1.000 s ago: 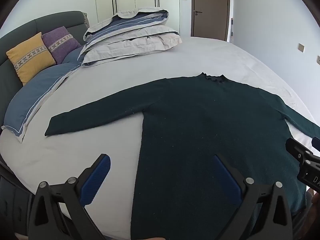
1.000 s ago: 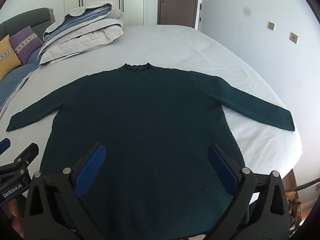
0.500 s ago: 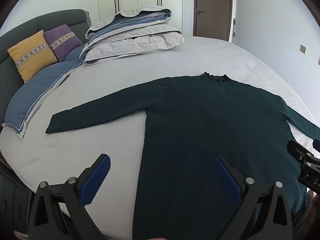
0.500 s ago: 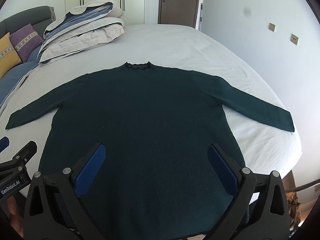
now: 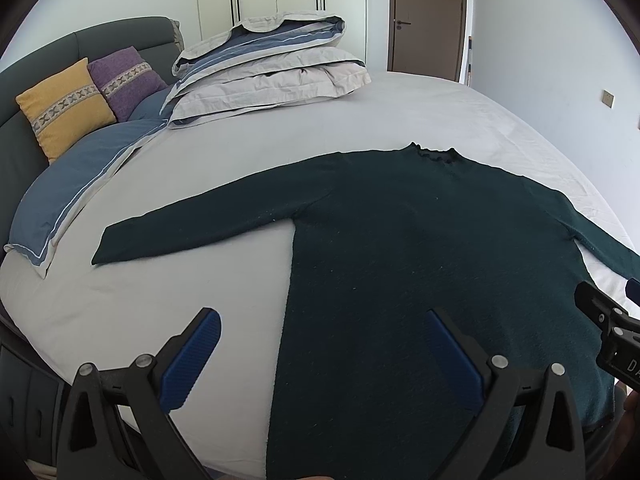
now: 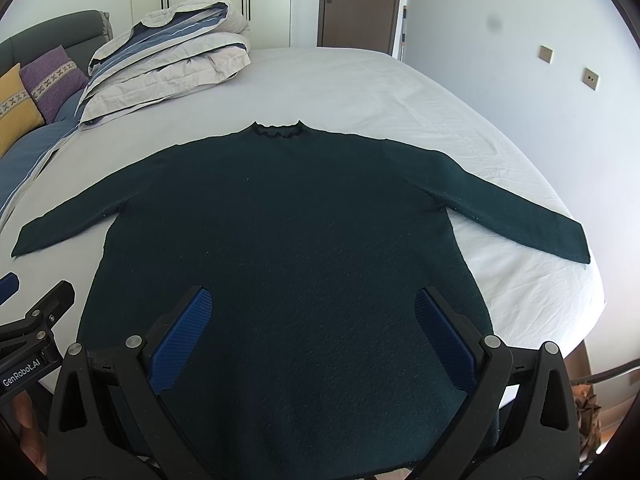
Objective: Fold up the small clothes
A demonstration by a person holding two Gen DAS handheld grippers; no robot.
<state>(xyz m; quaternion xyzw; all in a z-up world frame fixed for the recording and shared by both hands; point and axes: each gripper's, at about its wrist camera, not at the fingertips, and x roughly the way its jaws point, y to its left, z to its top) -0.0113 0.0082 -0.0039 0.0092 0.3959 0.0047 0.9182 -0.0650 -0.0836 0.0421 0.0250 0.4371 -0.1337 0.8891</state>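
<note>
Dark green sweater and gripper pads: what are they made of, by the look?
Sweater: probably a wool-like knit, matte; pebbly nubby surface, frilled neck edge, pale lint specks. Right gripper pads: likely blue rubber or plastic; fine grid texture, dull sheen.

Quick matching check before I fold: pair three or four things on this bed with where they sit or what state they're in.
1. dark green knit sweater
2. yellow square cushion
3. folded grey-and-blue duvet
4. right hand-held gripper

a. leaning on the headboard
b. open above the hem
c. spread flat, sleeves out
d. piled beyond the collar

Pairs: 1-c, 2-a, 3-d, 4-b
</note>
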